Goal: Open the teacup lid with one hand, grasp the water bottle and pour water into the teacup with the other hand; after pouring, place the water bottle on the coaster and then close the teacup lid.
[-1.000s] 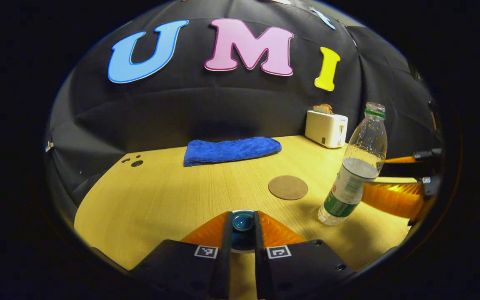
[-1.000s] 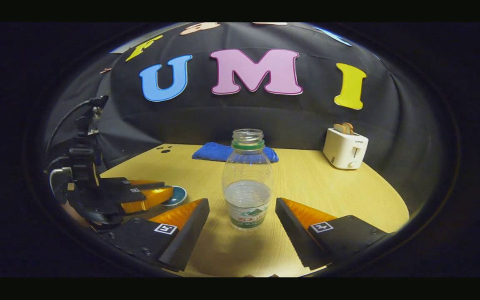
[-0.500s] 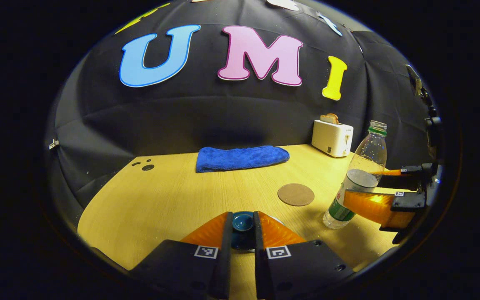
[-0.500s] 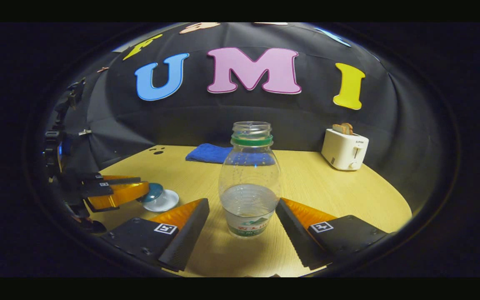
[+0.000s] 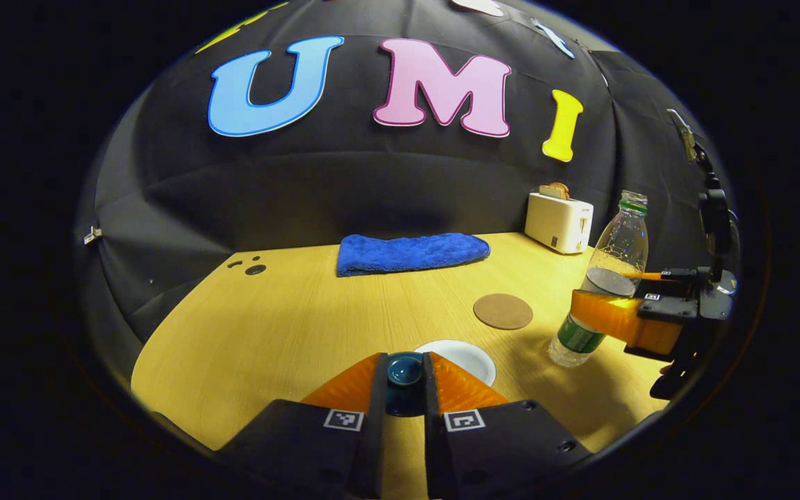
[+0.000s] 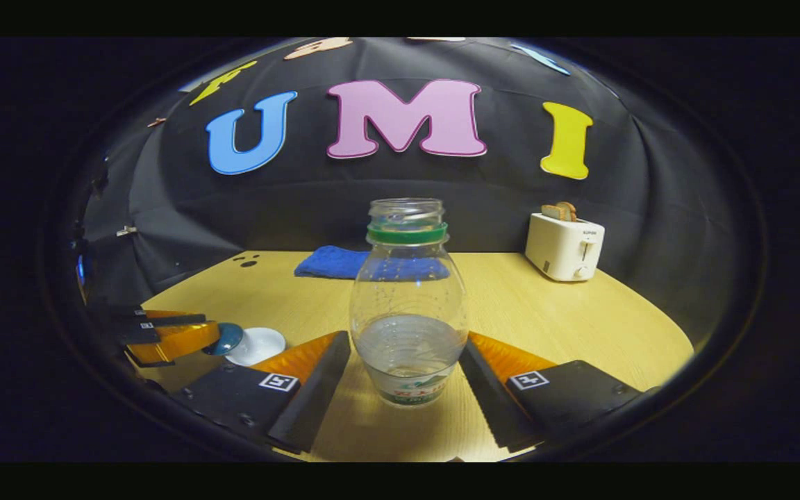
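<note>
My left gripper (image 5: 405, 362) is shut on the knob of a dark blue teacup lid (image 5: 405, 371) and holds it just above the table. The uncovered white teacup (image 5: 466, 355) sits right behind it. A clear water bottle (image 6: 407, 292) with a green neck ring, no cap and a little water stands upright between the fingers of my right gripper (image 6: 405, 342). The jaws are open and sit close to the bottle's sides. In the left gripper view the right gripper (image 5: 600, 292) reaches the bottle (image 5: 617, 246) from the right. A round brown coaster (image 5: 503, 311) lies between cup and bottle.
A folded blue towel (image 5: 410, 253) lies at the back of the wooden table (image 5: 289, 319). A white toaster (image 5: 558, 221) with bread stands at the back right. The left gripper (image 6: 209, 328) with the lid (image 6: 223, 338) shows beside the white teacup (image 6: 257, 345).
The left gripper lifted the lid off the teacup and drew it back, uncovering the cup. The right gripper moved forward until the bottle stands between its fingers.
</note>
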